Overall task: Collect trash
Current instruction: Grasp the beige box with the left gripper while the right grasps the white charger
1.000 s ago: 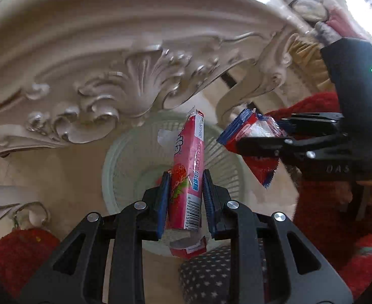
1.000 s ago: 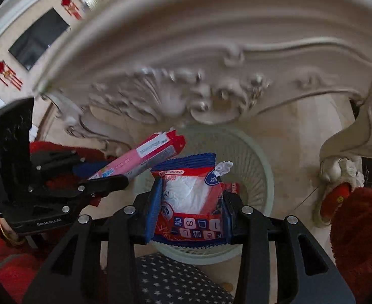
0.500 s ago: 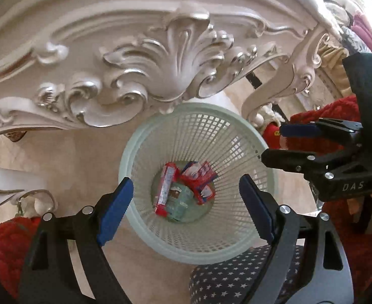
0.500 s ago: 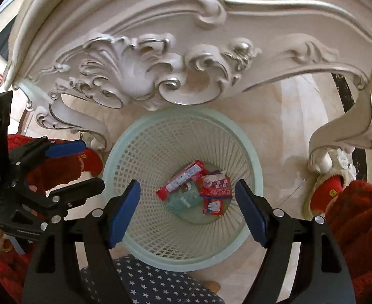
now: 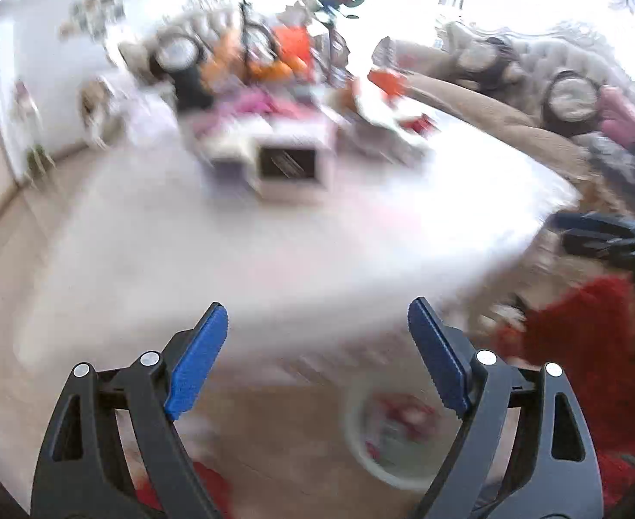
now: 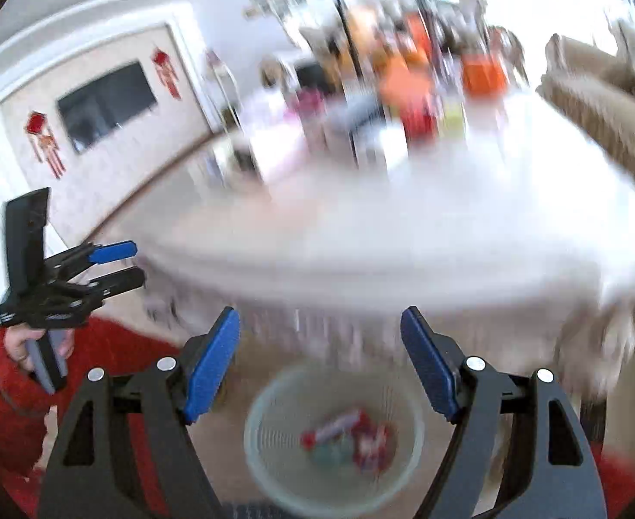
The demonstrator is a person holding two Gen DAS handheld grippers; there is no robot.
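Right wrist view: the right hand-held gripper (image 6: pixel 319 363) is seen with jaws apart and nothing between them, having just been opening; the pale green plastic mesh basket (image 6: pixel 274 471) lies below it, red wrappers (image 6: pixel 356 432) inside. The left hand-held gripper (image 5: pixel 315 354) likewise stands apart and empty. The drop appears done; further trash on the white surface (image 6: pixel 447 225) ahead must next be sought.

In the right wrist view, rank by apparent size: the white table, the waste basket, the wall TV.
1. White table, largest by far.
2. Waste basket, though nearness to the camera inflates it.
3. Wall TV, smallest; it is far off, so true size is unsure.
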